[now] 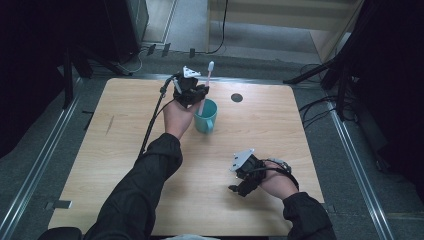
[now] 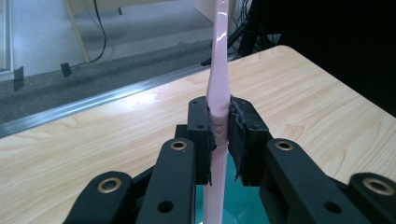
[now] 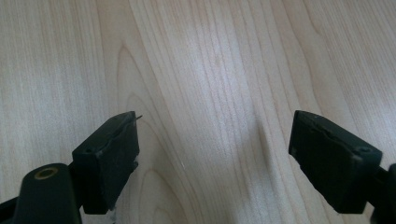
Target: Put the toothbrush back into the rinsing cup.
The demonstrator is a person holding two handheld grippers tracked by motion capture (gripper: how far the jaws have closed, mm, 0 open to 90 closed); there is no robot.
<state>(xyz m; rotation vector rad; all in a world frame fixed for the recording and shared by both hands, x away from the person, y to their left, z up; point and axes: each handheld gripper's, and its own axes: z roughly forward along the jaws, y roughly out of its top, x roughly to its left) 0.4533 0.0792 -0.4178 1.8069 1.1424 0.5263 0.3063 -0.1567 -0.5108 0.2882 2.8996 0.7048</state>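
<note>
Item 1: left tool (image 1: pixel 196 93), seen in the high view just behind and above the cup (image 1: pixel 205 116), touching nothing of the cup itself. In the left gripper view (image 2: pixel 219 135) its 2 jaws are closed tight on the toothbrush (image 2: pixel 218 84), pads pressed against both sides of the handle.

Item 2: toothbrush (image 1: pixel 206 85), pale pink, near upright with a slight tilt. Its lower end stands inside the cup; its head rises above the cup, beyond the far rim. The ribbed lower handle runs down between the jaws toward the teal interior (image 2: pixel 243 205) of the cup.

Item 3: cup, teal, with 1 handle on its near side, upright on the worktop (image 1: pixel 125 150). It serves here as the landmark.

Item 4: right tool (image 1: pixel 239 186), well apart from the cup, to its near right, low over the worktop. In the right gripper view (image 3: pixel 219 158) its 2 jaws stand wide apart with nothing between them, bare wood grain (image 3: pixel 210 70) beneath.

Item 5: dark round hole (image 1: pixel 237 97) in the worktop, to the right of the cup and a little behind it.

Item 6: black cable (image 1: pixel 152 120) trailing from the left tool, running down the worktop left of the cup.
</note>
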